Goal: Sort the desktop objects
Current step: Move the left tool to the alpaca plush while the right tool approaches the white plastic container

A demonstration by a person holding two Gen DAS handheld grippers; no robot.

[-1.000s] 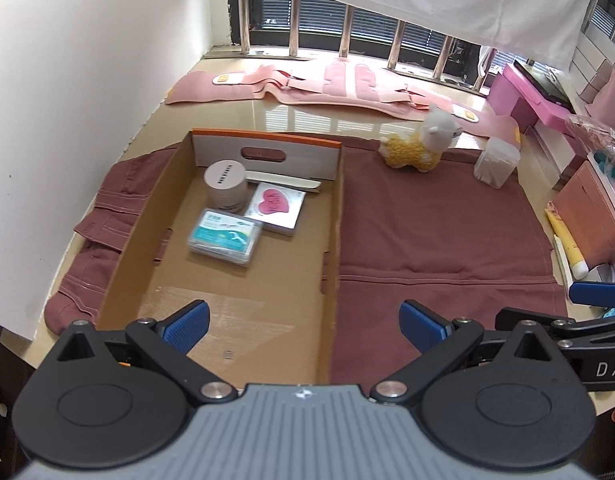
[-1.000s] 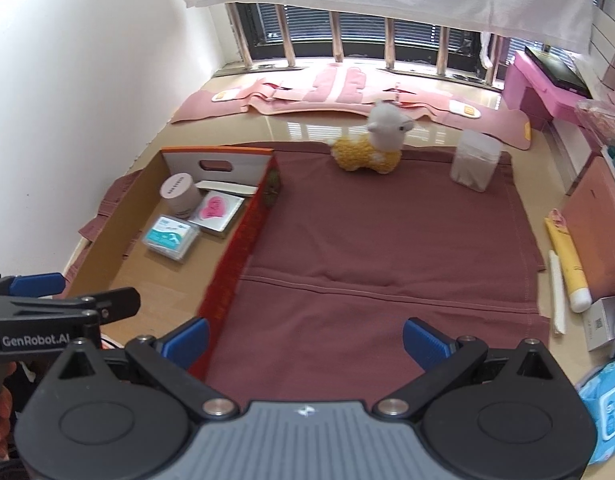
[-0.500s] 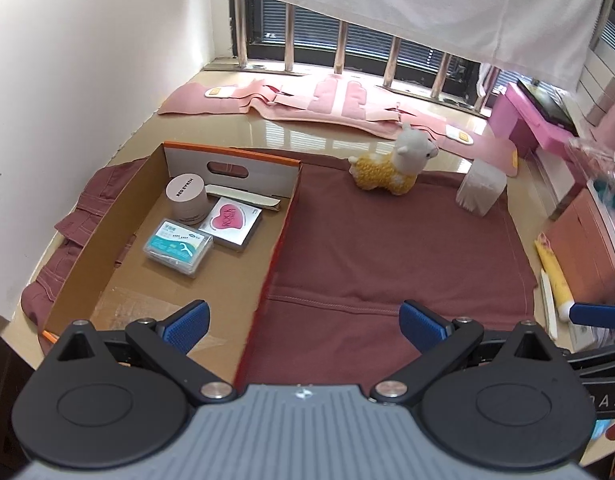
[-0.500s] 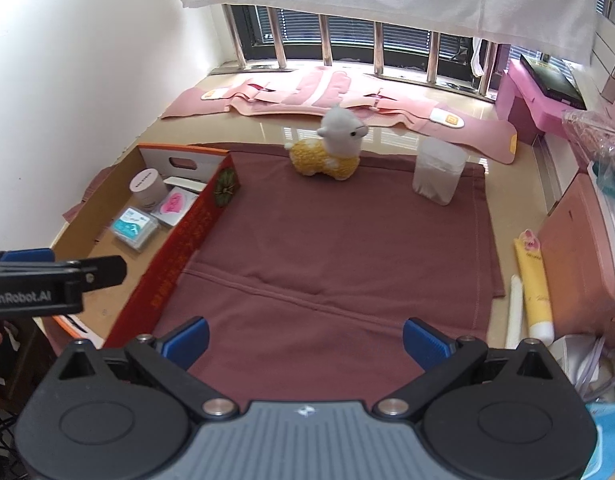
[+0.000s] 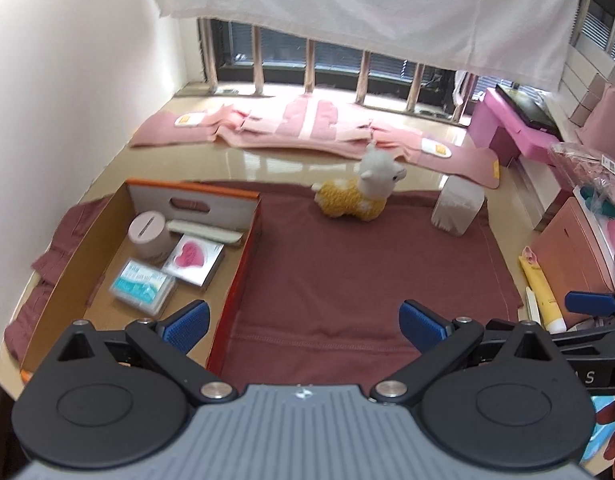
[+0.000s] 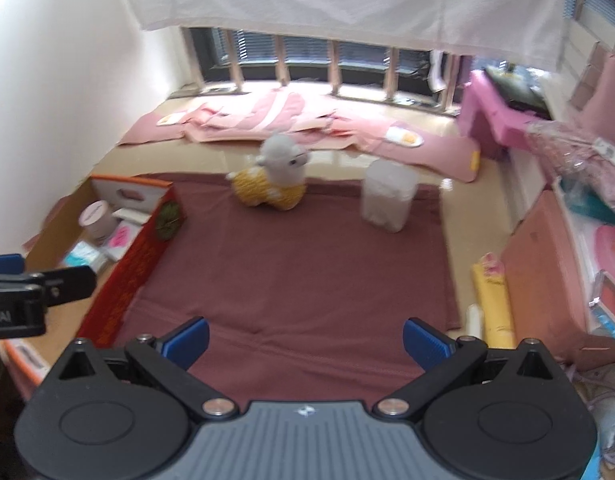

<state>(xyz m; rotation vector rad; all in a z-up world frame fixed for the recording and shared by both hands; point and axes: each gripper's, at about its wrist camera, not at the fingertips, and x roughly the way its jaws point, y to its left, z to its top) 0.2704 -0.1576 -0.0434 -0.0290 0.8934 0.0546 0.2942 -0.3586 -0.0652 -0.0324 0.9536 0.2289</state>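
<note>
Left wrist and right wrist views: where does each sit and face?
Left wrist: above the cardboard box near edge, facing the window; own open tool shows, right tool's fingertip at right.
Right wrist: above the maroon cloth, same heading; own open tool.
Shared: alpaca plush, box, cloth.

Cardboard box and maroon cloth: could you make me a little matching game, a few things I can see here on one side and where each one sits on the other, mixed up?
Things:
1. yellow and white plush alpaca
2. round pale pink jar
3. translucent white plastic container
4. yellow tube with a pink cap

Places:
A. inside the open cardboard box, near its far wall
B. on the far right corner of the maroon cloth
C. off the cloth, beside its right edge
D. on the far edge of the cloth, near its middle

Pairs: 1-D, 2-A, 3-B, 4-C
</note>
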